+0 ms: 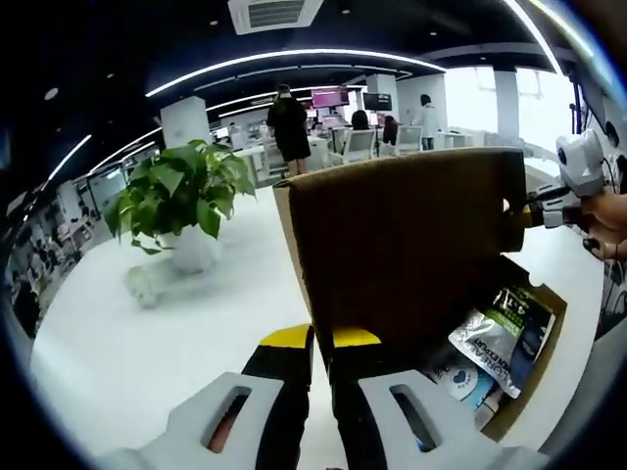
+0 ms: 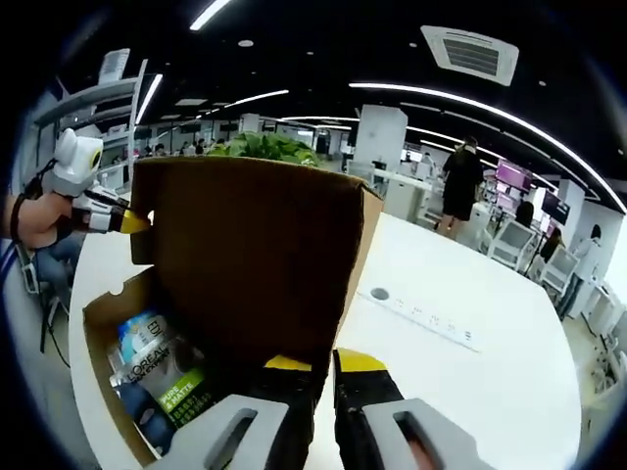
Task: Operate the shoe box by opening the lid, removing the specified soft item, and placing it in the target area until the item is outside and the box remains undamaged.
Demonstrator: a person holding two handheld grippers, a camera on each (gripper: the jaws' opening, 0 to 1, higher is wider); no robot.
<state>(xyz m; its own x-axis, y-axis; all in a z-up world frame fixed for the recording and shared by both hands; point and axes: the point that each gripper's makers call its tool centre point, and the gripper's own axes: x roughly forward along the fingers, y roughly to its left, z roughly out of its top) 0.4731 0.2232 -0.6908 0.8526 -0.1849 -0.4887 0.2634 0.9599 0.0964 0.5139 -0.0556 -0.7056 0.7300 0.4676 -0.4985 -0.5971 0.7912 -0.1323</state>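
The brown cardboard shoe box (image 1: 545, 338) lies open on a white table, its lid (image 1: 402, 245) standing upright. My left gripper (image 1: 321, 339) is shut on the lid's near edge, yellow tips on either side of the cardboard. My right gripper (image 1: 530, 215) holds the lid's far corner. In the right gripper view, the right gripper (image 2: 324, 362) clamps the lid (image 2: 250, 255), and the left gripper (image 2: 135, 223) pinches its far corner. Soft packets (image 1: 500, 333) lie inside the box (image 2: 95, 323), among them a blue and green sachet (image 2: 162, 367).
A leafy plant in a white pot (image 1: 181, 201) stands on the table (image 1: 147, 343) left of the box. A white power strip (image 2: 421, 315) lies on the table to the right. People stand and sit at desks far behind (image 1: 289, 127).
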